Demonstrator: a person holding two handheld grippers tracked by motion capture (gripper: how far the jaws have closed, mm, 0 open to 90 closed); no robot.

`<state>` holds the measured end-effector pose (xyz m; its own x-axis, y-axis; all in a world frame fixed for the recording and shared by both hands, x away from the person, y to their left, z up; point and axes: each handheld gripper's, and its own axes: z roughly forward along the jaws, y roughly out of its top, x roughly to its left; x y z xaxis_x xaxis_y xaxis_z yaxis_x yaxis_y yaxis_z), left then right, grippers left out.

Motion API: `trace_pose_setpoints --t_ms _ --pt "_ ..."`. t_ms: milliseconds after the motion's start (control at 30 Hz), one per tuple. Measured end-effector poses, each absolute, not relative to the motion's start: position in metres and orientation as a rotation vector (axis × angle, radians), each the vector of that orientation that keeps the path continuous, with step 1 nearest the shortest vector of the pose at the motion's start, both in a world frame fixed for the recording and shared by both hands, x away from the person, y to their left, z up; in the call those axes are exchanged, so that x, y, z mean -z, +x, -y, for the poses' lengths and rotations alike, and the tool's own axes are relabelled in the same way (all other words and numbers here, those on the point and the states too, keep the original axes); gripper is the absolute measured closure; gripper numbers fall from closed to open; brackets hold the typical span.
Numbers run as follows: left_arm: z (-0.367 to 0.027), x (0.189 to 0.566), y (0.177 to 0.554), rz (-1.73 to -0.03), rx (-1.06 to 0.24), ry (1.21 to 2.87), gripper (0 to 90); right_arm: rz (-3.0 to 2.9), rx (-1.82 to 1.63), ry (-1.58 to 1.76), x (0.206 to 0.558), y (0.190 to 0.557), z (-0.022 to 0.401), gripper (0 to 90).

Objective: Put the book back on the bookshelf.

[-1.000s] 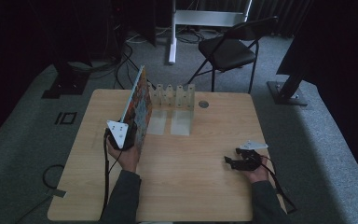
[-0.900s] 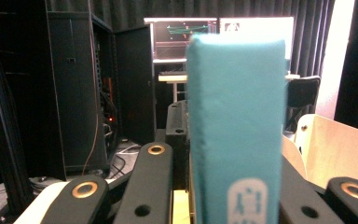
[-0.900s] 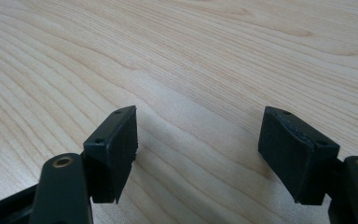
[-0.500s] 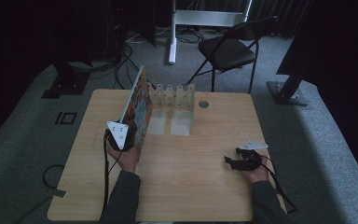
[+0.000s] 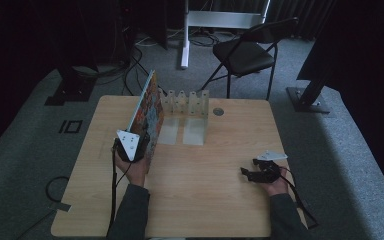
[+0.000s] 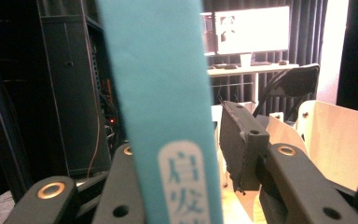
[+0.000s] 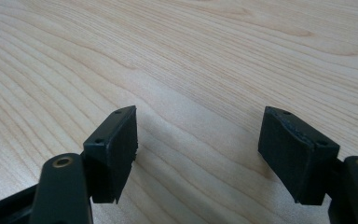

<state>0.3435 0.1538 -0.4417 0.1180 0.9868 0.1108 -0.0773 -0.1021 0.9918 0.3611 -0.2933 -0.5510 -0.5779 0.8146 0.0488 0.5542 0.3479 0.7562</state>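
On the table (image 5: 195, 200), a book (image 5: 147, 112) stands on edge at the left, tilted, its far end beside a clear rack (image 5: 186, 104). The left gripper (image 5: 130, 146) sits at its near end; its jaws have just been opening, the blue spine (image 6: 168, 93) between them with a gap at one pad. At right, the right gripper (image 5: 260, 172) rests low, jaws apart over bare wood.

A lab or studio: black curtains (image 5: 360, 30), equipment rack (image 6: 74, 93), monitor (image 6: 251, 30).
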Motion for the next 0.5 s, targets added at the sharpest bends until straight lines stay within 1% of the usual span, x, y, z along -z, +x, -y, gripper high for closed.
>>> trace_pose_setpoints --t_ms 267,500 --pt "-0.1555 0.4448 0.3436 -1.015 -1.217 1.302 59.5 -2.279 -1.077 1.21 0.551 0.361 0.2931 27.9" --pt "-0.1573 0.4467 0.3432 -1.015 -1.21 1.308 58.3 -2.28 -1.075 1.209 0.551 0.3609 0.293 27.9"
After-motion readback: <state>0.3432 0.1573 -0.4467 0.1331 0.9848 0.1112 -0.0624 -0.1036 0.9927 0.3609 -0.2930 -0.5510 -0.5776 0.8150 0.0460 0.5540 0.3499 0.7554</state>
